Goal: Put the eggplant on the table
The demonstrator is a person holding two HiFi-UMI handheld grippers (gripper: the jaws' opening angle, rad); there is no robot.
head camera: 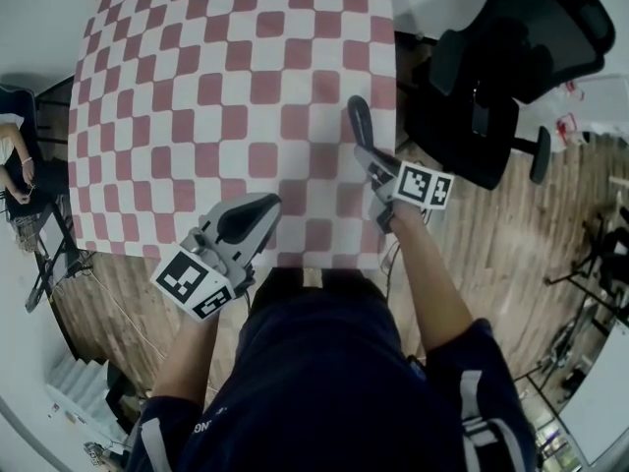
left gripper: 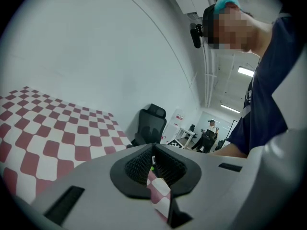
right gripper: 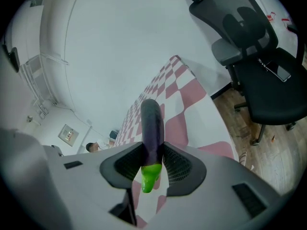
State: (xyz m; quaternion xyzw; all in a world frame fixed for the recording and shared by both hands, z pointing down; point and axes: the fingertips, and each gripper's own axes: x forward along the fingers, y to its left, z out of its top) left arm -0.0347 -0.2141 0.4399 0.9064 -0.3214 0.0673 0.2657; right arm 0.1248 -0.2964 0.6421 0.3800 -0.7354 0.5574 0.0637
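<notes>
Right gripper (right gripper: 153,153), at the red-checked table's (head camera: 226,87) 4 o'clock, clamps a dark-purple, green-stemmed eggplant (right gripper: 152,123); left gripper (left gripper: 152,161), at 6 o'clock, jaws together.

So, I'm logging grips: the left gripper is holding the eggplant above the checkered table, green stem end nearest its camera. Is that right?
No. The right gripper holds the eggplant, as the right gripper view shows; the left gripper is shut on nothing. The rest stands: it is above the checkered table, green stem end nearest the camera.
</notes>
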